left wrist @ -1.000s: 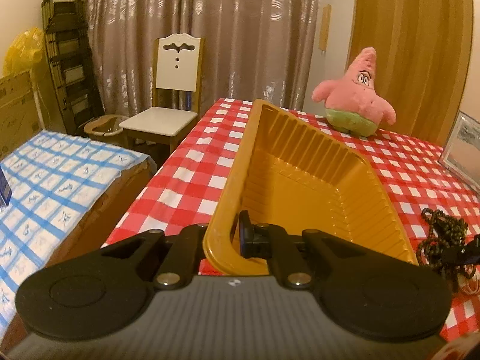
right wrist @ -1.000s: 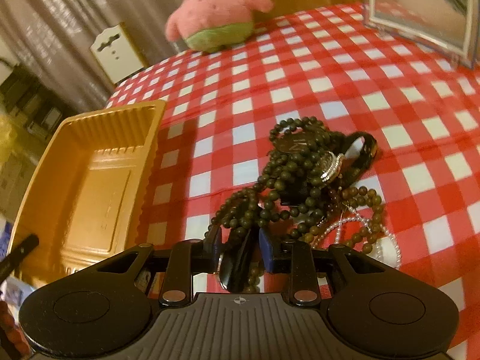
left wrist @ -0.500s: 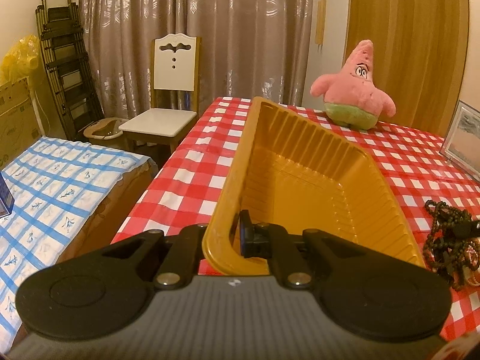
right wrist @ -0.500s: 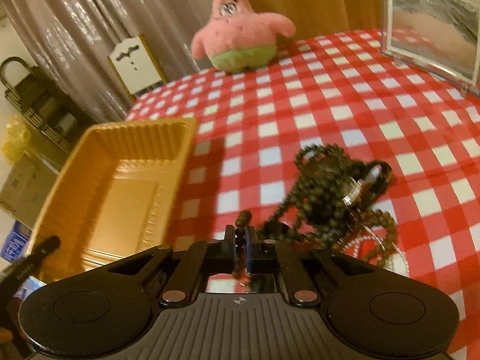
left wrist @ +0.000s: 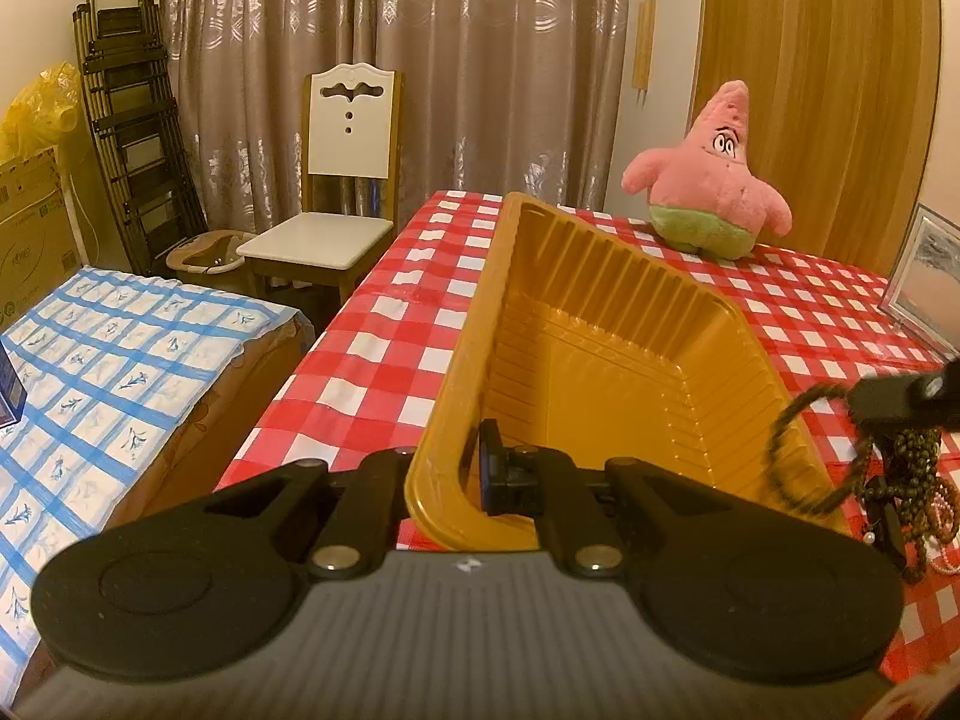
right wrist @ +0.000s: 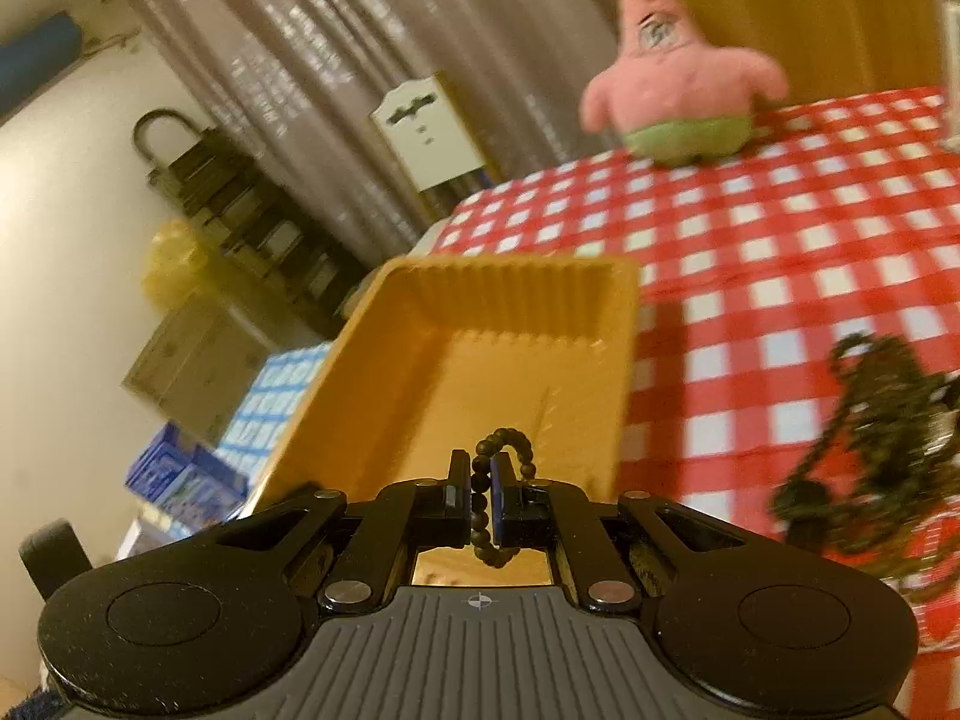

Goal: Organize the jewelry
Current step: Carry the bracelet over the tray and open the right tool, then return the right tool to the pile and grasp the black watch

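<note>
Ribbed yellow plastic tray (left wrist: 606, 348) pinched by left hand-held gripper (left wrist: 474, 474); dark bead strand (right wrist: 489, 498) clamped in right hand-held gripper (right wrist: 480, 501); jewelry pile (right wrist: 870, 450) blurred.

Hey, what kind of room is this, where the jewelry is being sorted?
Most likely a room in a home, perhaps a dining area. A checked tablecloth covers the table, a dining chair stands by long curtains, and a plush toy sits on the table.
</note>
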A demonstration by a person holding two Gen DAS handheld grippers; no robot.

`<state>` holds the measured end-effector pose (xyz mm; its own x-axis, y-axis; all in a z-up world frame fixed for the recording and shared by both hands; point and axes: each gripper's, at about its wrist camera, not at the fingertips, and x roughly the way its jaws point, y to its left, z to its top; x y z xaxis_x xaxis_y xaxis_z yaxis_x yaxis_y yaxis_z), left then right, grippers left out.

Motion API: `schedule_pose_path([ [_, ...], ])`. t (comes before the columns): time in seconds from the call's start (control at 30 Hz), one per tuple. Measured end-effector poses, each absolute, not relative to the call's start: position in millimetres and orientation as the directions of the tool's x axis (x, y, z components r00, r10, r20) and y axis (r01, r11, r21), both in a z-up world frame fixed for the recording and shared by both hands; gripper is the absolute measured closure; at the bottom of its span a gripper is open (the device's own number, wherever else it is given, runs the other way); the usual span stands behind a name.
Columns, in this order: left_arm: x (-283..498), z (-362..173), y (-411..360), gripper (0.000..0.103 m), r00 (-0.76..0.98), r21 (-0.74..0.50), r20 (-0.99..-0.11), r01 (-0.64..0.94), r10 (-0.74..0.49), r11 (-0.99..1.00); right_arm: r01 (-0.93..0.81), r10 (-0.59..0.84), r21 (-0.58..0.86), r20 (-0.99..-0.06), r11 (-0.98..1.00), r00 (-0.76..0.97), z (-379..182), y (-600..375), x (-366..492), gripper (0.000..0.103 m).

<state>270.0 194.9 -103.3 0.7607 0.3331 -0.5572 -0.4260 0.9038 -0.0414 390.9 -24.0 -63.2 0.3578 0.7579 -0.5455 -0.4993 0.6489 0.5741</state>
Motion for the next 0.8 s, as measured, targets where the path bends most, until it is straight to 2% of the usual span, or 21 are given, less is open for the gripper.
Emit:
schedule_pose_path([
  [0.17, 269.3, -103.6, 195.1, 0.096, 0.759, -0.042, -0.559, -0.429, 0.334, 0.902, -0.525, 0.751, 0.553, -0.583, 0.647, 0.311, -77.1, -1.0, 386.4, 0.097],
  [0.23, 269.1, -103.8, 195.2, 0.095, 0.757, -0.043, -0.561, -0.43, 0.334, 0.902, -0.545, 0.756, 0.545, -0.58, 0.637, 0.304, -77.5, 0.3, 386.3, 0.092],
  [0.3, 268.3, -103.0, 195.9, 0.095, 0.756, -0.042, -0.562, -0.432, 0.336, 0.901, -0.557, 0.755, 0.53, -0.571, 0.639, 0.323, -73.8, -3.0, 380.3, 0.064],
  [0.37, 268.0, -103.0, 196.1, 0.095, 0.755, -0.041, -0.563, -0.432, 0.337, 0.901, -0.56, 0.747, 0.511, -0.56, 0.652, 0.359, -70.8, -8.3, 376.7, 0.056],
  [0.5, 266.7, -103.7, 196.2, 0.095, 0.752, -0.037, -0.564, -0.435, 0.34, 0.9, -0.546, 0.723, 0.488, -0.57, 0.681, 0.391, -65.9, -32.3, 373.4, 0.056],
  [0.8, 266.5, -103.9, 196.6, 0.095, 0.75, -0.033, -0.566, -0.435, 0.342, 0.9, -0.358, 0.538, 0.412, -0.731, 0.838, 0.419, -102.7, -117.6, 365.6, 0.056],
])
